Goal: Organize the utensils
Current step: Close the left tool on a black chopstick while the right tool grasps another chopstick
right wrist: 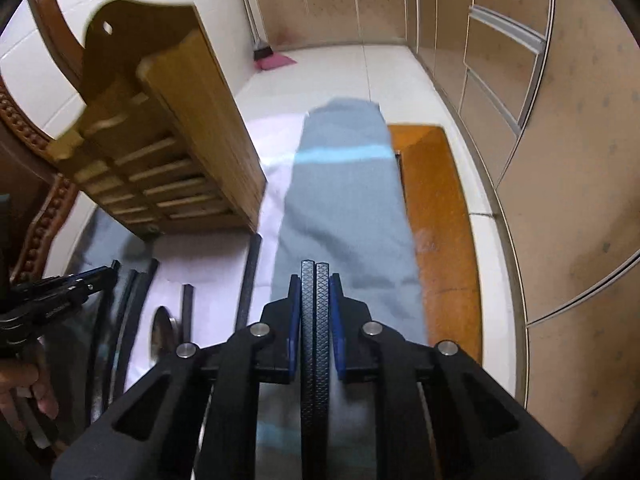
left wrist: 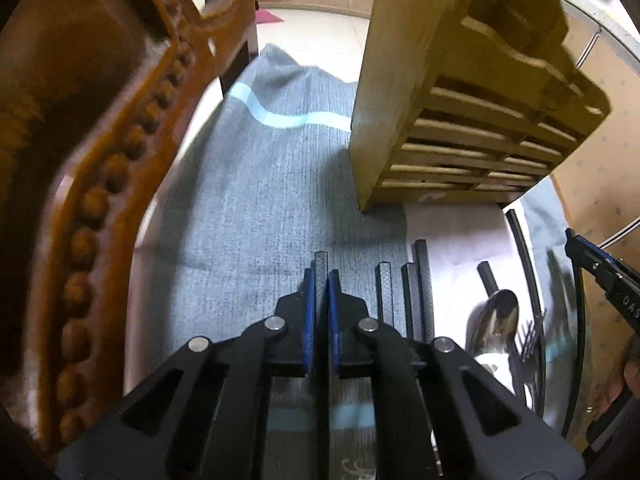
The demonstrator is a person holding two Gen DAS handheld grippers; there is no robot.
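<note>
My left gripper [left wrist: 321,280] is shut on one black textured utensil handle [left wrist: 321,261] that stands up between its blue pads, over the grey cloth [left wrist: 260,200]. My right gripper [right wrist: 315,284] is shut on two black textured handles [right wrist: 315,320] held side by side. More black handles [left wrist: 422,284] lie on a white sheet [left wrist: 452,232], beside a steel spoon [left wrist: 496,320] and a dark fork [left wrist: 528,340]. The slatted wooden utensil holder [left wrist: 460,140] stands just beyond them. The right wrist view shows the same holder [right wrist: 160,148], loose handles [right wrist: 248,280] and my left gripper [right wrist: 100,276].
A carved wooden chair [left wrist: 100,160] crowds the left side. A grey cloth with a pale blue stripe [right wrist: 344,208] runs away from me, with an orange wooden surface [right wrist: 440,220] to its right. Beige cabinet doors [right wrist: 560,160] line the far right. A hand [right wrist: 24,384] shows at the left edge.
</note>
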